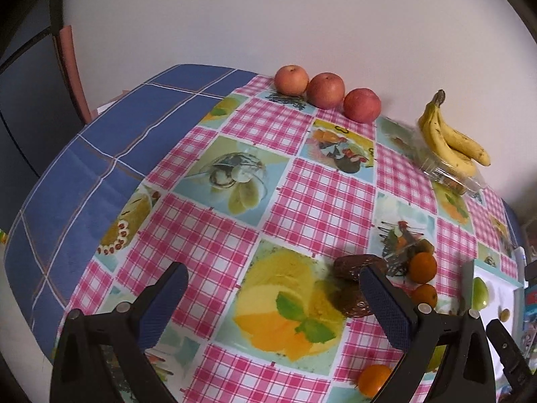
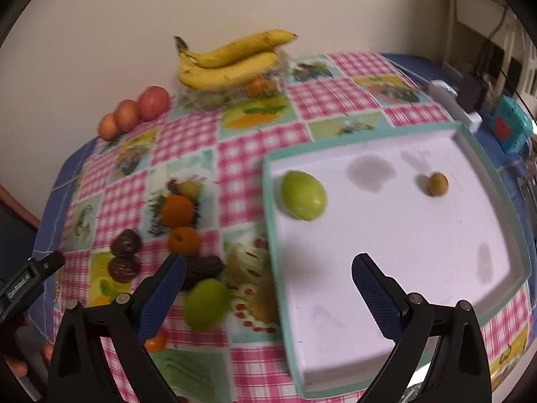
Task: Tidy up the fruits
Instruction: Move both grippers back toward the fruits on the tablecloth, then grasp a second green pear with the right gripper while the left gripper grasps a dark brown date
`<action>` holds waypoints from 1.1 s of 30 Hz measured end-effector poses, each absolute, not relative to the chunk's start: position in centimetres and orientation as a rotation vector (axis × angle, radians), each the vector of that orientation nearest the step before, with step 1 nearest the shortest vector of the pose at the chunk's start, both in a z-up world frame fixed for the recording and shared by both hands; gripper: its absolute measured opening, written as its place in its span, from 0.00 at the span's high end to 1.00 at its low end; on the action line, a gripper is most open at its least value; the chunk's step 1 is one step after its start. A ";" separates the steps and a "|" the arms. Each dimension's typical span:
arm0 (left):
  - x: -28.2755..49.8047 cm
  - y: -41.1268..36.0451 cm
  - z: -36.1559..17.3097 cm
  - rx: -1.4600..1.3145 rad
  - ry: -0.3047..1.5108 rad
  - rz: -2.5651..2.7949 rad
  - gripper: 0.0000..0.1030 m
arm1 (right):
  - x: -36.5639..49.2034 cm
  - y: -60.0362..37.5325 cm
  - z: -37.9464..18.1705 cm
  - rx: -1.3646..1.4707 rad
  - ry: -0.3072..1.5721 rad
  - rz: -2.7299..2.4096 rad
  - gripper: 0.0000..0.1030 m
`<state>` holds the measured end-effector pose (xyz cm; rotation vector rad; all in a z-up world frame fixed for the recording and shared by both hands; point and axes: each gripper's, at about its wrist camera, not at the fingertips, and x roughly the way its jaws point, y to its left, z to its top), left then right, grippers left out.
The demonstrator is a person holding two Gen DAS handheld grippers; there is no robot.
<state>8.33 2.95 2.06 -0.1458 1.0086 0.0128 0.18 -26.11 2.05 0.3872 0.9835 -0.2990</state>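
My right gripper [image 2: 268,277] hangs open over the near left part of a white tray with a teal rim [image 2: 493,181]. In the tray lie a green fruit [image 2: 303,194] at the left wall and a small brown fruit [image 2: 438,184]. Left of the tray, on the checked cloth, lie another green fruit [image 2: 206,304], two oranges [image 2: 177,211], a third orange [image 2: 156,342] and dark brown fruits [image 2: 126,242]. My left gripper [image 1: 273,283] is open above the cloth, its right finger beside the dark brown fruits [image 1: 349,297] and the oranges [image 1: 423,267]. Three red apples [image 1: 325,90] and bananas [image 1: 449,137] sit along the wall.
The bananas rest on a clear plastic box [image 2: 231,95]. A white device [image 2: 453,100], a black box [image 2: 473,90] and a teal object [image 2: 511,127] stand past the tray's far right corner. A blue cloth [image 1: 84,174] covers the table's left side, with a chair back [image 1: 72,70] behind.
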 end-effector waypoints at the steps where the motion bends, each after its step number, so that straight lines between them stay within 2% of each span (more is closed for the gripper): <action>1: 8.4 2.8 2.0 -0.151 1.021 -0.008 0.00 | 0.3 -25.8 2.3 0.381 0.974 -0.289 0.04; 6: 8.8 2.2 1.5 -0.185 1.085 -0.085 0.00 | 0.7 -25.0 2.5 0.382 0.972 -0.251 0.05; 8: 8.9 1.9 1.1 -0.190 1.104 -0.098 0.00 | 1.0 -24.6 2.3 0.385 0.984 -0.232 0.10; 10: 9.0 1.6 0.6 -0.207 1.123 -0.114 0.01 | 1.1 -24.4 2.0 0.397 1.000 -0.220 0.23; 14: 9.4 0.8 -0.5 -0.215 1.172 -0.149 0.02 | 1.4 -24.2 1.0 0.433 1.039 -0.185 0.26; 20: 9.9 -0.4 -2.0 -0.199 1.213 -0.177 0.11 | 1.9 -23.5 -0.4 0.443 1.101 -0.160 0.30; 22: 10.1 -0.8 -2.5 -0.200 1.225 -0.186 0.14 | 2.0 -23.4 -0.7 0.443 1.119 -0.155 0.38; 26: 10.5 -1.4 -3.4 -0.211 1.242 -0.208 0.18 | 2.2 -23.0 -1.8 0.451 1.157 -0.140 0.40; 27: 10.6 -1.5 -3.6 -0.211 1.245 -0.212 0.20 | 2.3 -23.0 -2.0 0.450 1.166 -0.139 0.41; 33: 10.8 -2.3 -4.5 -0.231 1.274 -0.263 0.49 | 2.4 -22.4 -2.7 0.464 1.195 -0.106 0.44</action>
